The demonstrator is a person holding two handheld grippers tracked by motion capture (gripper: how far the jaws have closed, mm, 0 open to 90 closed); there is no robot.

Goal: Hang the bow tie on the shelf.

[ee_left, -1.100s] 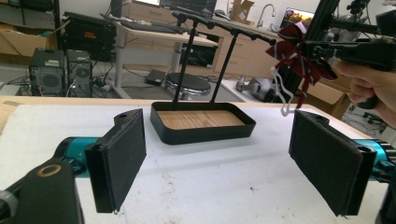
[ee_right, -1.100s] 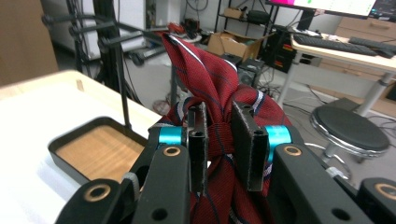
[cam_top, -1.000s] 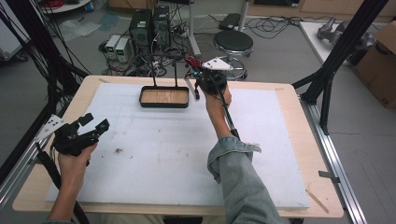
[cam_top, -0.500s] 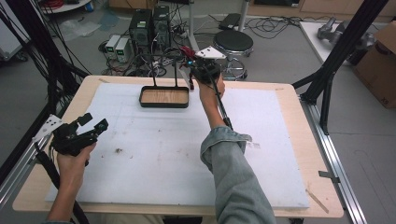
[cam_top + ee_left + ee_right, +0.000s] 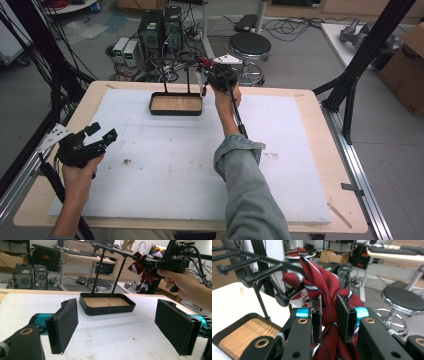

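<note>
Striped red necktie [image 5: 329,290] is being pinched tight by the right gripper [image 5: 331,317] for draping over the rack's crossbar [image 5: 257,262], upper left; left gripper [image 5: 120,325] is being held wide, idle.

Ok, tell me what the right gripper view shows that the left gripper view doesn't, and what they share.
Right gripper view alone: the right gripper up close, its jaws pinched on a bunched red striped tie, beside a round black stool.

Left gripper view alone: the left gripper with its black pads wide apart and nothing between them, above the white table mat.

Shared: the black tray with a wooden floor, the black rack standing on it, and the tie.
</note>
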